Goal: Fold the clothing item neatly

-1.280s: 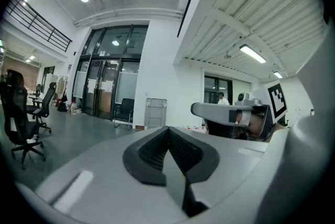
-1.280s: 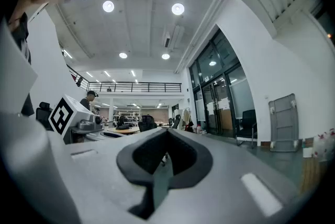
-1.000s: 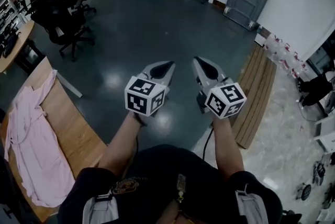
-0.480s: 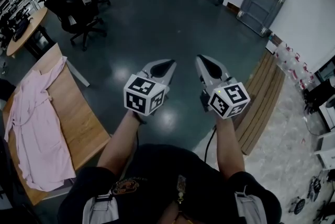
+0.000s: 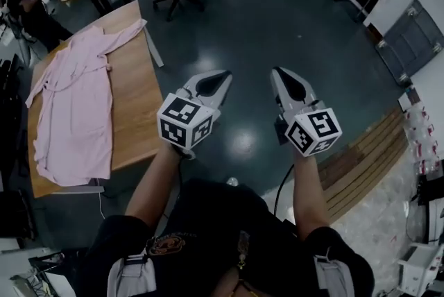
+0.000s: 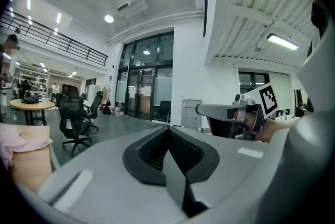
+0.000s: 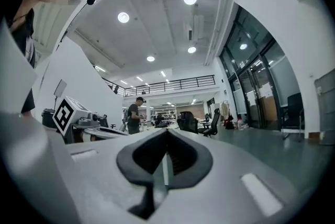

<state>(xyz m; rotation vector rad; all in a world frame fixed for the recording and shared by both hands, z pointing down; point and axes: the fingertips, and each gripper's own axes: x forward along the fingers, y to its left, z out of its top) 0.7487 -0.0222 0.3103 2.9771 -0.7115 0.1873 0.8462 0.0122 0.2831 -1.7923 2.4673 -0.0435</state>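
Pink shirt [image 5: 73, 105] lies spread flat on the wooden table [image 5: 135, 122], well off to your left, long axis running roughly away from you. Both tools hang over the floor, well apart from it. Left gripper [image 5: 212, 83] and right gripper [image 5: 292, 86] are closed tight w/ nothing btwn the jaws. Left gripper's nearer, so you'd prob. turn left first.

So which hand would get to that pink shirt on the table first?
Probably the left. The pink shirt lies spread on the wooden table off to the person's left, and the left gripper hangs nearer that table than the right gripper. Both are shut and empty.
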